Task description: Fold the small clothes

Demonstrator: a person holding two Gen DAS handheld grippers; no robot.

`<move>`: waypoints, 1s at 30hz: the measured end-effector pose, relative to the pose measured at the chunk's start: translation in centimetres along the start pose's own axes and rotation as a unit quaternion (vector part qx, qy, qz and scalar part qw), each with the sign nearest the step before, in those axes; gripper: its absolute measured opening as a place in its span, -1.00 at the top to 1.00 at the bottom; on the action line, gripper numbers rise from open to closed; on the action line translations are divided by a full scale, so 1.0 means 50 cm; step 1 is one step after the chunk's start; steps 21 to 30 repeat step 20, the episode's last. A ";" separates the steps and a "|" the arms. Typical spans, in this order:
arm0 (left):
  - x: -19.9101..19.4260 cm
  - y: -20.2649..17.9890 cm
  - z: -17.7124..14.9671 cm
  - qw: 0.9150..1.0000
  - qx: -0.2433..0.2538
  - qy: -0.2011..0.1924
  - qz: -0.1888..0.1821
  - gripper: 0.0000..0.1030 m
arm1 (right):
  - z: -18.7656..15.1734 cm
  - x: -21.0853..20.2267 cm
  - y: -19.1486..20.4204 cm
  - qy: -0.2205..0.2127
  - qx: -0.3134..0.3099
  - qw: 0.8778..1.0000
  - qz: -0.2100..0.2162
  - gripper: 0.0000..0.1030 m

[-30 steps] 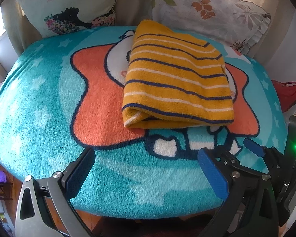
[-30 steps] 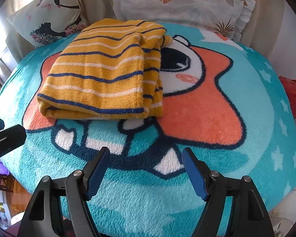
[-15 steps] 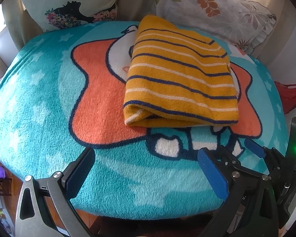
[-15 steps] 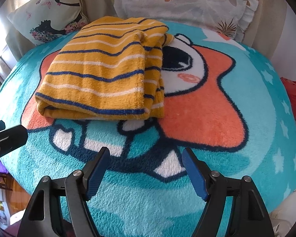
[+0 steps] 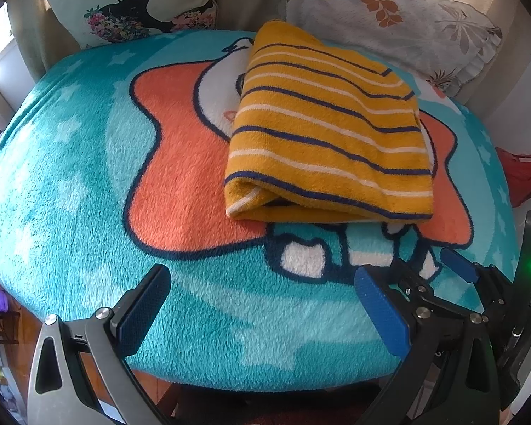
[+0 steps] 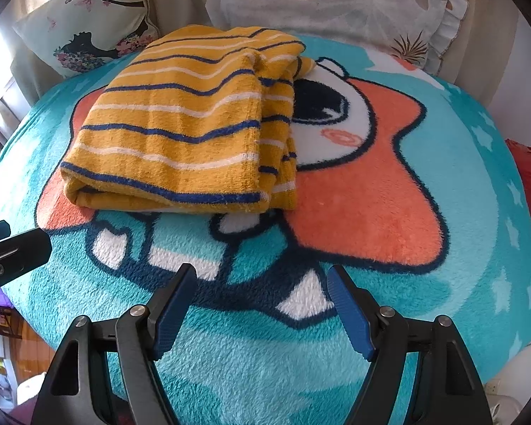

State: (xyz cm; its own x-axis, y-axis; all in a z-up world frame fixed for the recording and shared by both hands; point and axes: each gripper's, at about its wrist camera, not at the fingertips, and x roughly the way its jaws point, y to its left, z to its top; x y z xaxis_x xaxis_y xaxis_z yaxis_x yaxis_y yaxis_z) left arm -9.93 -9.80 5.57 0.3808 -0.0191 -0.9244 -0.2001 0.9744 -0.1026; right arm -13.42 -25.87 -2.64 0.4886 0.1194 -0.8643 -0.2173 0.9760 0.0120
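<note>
Folded mustard-yellow fleece garment with navy and white stripes [image 5: 327, 131] lying mid teal cartoon blanket [image 5: 70, 184]. Soft, light, floppy, probably; best pinched at near corners. Left tongs [image 5: 262, 304] and right tongs [image 6: 262, 313] spread, empty.

place: home | cues: fleece blanket [image 5: 70, 191], printed pillows [image 6: 336, 3]

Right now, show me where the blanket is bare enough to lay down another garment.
Bare: the teal strip between the folded yellow striped garment and the near edge, and the orange star arm right of the garment. Also the teal and orange area left of it. Crowded: the far edge by the pillows.
</note>
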 end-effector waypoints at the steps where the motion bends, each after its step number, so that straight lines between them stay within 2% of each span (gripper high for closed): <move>1: 0.000 -0.001 -0.001 1.000 0.000 0.001 0.000 -1.00 | 0.000 0.000 0.000 0.000 -0.001 1.000 0.000 -0.56; 30: 0.008 -0.012 -0.006 1.000 -0.004 0.008 -0.016 -1.00 | -0.008 -0.007 -0.005 -0.003 -0.008 1.000 0.001 -0.59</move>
